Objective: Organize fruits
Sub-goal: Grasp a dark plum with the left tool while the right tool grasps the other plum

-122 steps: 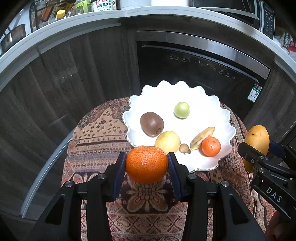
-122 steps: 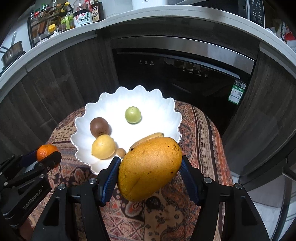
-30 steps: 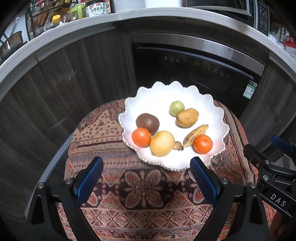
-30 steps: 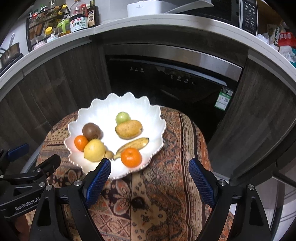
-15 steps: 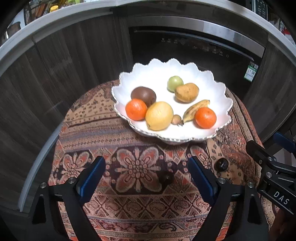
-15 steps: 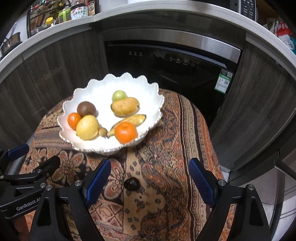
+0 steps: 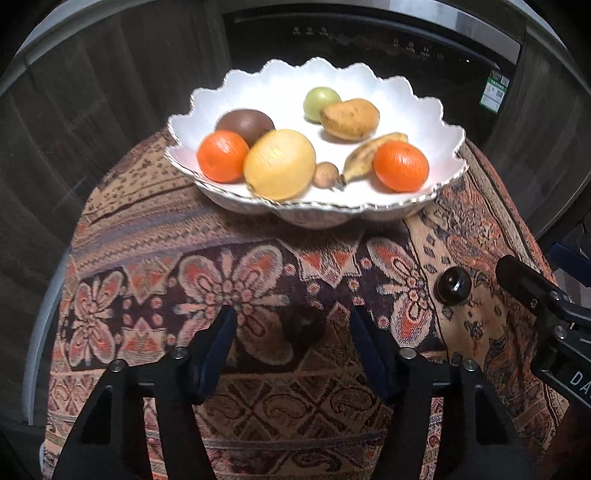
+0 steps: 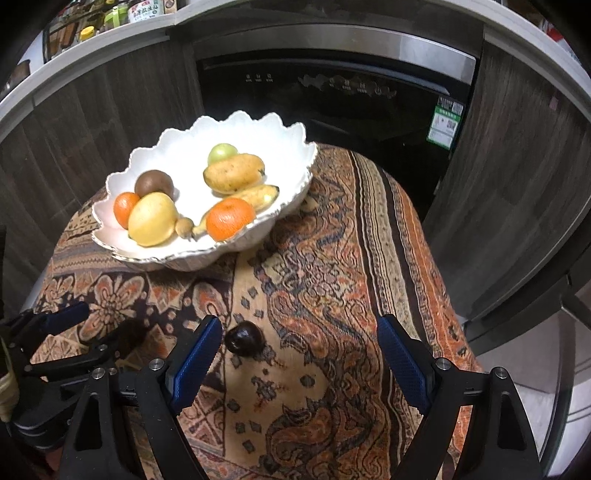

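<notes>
A white scalloped bowl [image 7: 369, 216] [image 8: 207, 258] on the patterned cloth holds two oranges [image 7: 222, 156] [image 7: 401, 166], a yellow fruit [image 7: 279, 163], a brown kiwi [image 7: 245, 123], a green fruit [image 7: 320, 99], a mango [image 7: 349, 119], a banana [image 7: 365, 155] and a small brown fruit [image 7: 325, 174]. Two small dark fruits lie on the cloth in front of the bowl. One dark fruit [image 7: 304, 328] sits between the jaws of my left gripper [image 7: 291, 317] [image 8: 96, 328], which are closing, pads apart from it. The other dark fruit [image 8: 244, 343] [image 7: 453, 286] lies just inside the left finger of my open right gripper [image 8: 298, 326].
The cloth [image 8: 332, 258] covers a small round table whose edge drops off on the right. Behind it stand dark wood cabinets [image 8: 110, 110] and a black oven door [image 8: 332, 92]. Bottles line the counter [image 8: 140, 7] at the top left.
The orange and mango once held now lie in the bowl. Both grippers have sunk toward the cloth over the last second. The left jaws have narrowed around a dark fruit.
</notes>
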The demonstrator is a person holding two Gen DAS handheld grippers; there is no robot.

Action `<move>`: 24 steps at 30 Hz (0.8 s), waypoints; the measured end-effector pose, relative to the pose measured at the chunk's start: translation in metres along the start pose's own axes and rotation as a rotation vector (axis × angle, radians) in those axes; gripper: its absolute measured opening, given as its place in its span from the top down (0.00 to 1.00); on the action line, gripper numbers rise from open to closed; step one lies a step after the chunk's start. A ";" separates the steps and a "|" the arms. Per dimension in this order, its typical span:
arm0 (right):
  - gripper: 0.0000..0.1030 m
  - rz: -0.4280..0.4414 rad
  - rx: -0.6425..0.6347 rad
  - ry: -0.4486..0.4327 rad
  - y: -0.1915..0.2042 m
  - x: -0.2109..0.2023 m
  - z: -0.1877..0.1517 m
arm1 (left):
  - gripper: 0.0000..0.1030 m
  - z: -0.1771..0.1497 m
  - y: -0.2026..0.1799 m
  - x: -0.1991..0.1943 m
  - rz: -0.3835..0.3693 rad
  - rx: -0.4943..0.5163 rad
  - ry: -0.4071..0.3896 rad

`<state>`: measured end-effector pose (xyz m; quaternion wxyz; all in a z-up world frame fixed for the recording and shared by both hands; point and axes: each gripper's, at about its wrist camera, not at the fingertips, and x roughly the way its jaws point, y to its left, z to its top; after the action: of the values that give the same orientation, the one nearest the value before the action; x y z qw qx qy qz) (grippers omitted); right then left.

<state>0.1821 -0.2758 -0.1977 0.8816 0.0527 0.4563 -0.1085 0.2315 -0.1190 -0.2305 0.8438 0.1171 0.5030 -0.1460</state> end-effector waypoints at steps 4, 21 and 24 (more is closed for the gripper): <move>0.16 0.006 0.009 0.012 -0.002 0.007 -0.003 | 0.53 -0.002 -0.004 0.012 -0.008 0.012 0.019; 0.16 0.012 0.014 0.026 -0.003 0.014 -0.006 | 0.74 -0.005 -0.006 0.018 -0.038 0.019 0.022; 0.16 0.016 0.007 0.022 -0.001 0.012 -0.006 | 0.74 -0.006 -0.003 0.011 -0.026 0.012 0.013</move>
<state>0.1843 -0.2777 -0.2111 0.8771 0.0606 0.4653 -0.1025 0.2304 -0.1215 -0.2431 0.8377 0.1167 0.5092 -0.1590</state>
